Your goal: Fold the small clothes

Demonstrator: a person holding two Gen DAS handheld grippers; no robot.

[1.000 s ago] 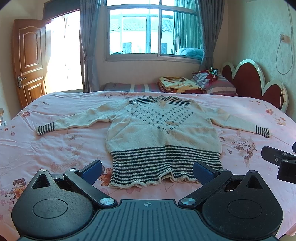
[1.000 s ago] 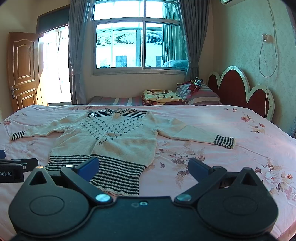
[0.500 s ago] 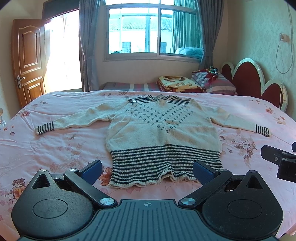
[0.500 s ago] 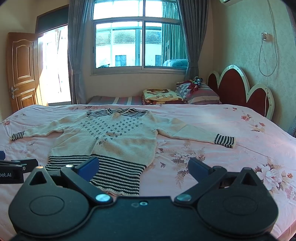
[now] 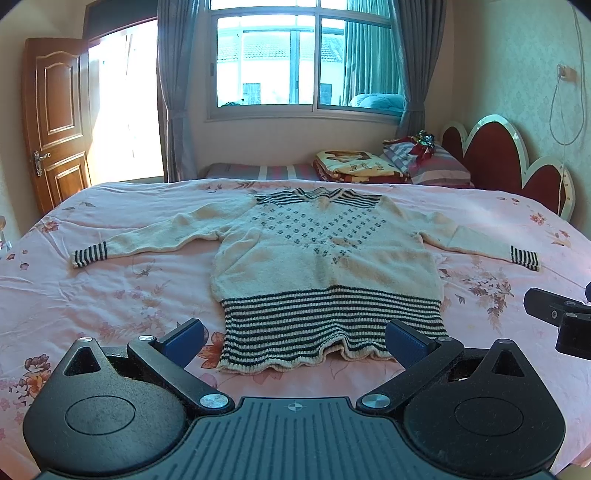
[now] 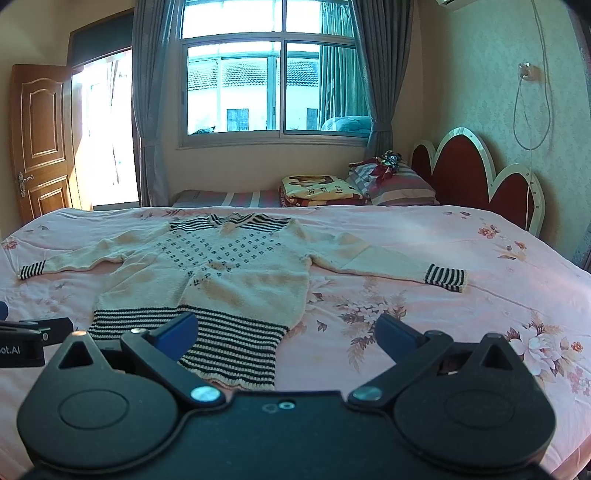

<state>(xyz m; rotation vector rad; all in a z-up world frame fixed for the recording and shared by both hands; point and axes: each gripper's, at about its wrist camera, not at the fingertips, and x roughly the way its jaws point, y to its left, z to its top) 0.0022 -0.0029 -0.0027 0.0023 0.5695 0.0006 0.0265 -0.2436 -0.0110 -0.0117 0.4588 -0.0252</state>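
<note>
cream sweater (image 5: 325, 258) lies flat on the pink bed (image 5: 110, 295), sleeves out; left claw (image 5: 293, 338) and right claw (image 6: 286, 330) both spread, hovering near its striped hem.

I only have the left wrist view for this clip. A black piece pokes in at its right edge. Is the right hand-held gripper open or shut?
Observer: Open. The right wrist view shows the right hand-held gripper with its jaws spread wide and nothing between them.
Reviewer: Where does it line up over the clothes?
Observer: One blue-padded finger sits in front of the black-striped hem of the cream knitted sweater. The other finger is in front of bare pink floral bedsheet.
Reviewer: Anything in the room that I miss?
Observer: The corner of a white air conditioner shows high on the wall, at the top right.
</note>
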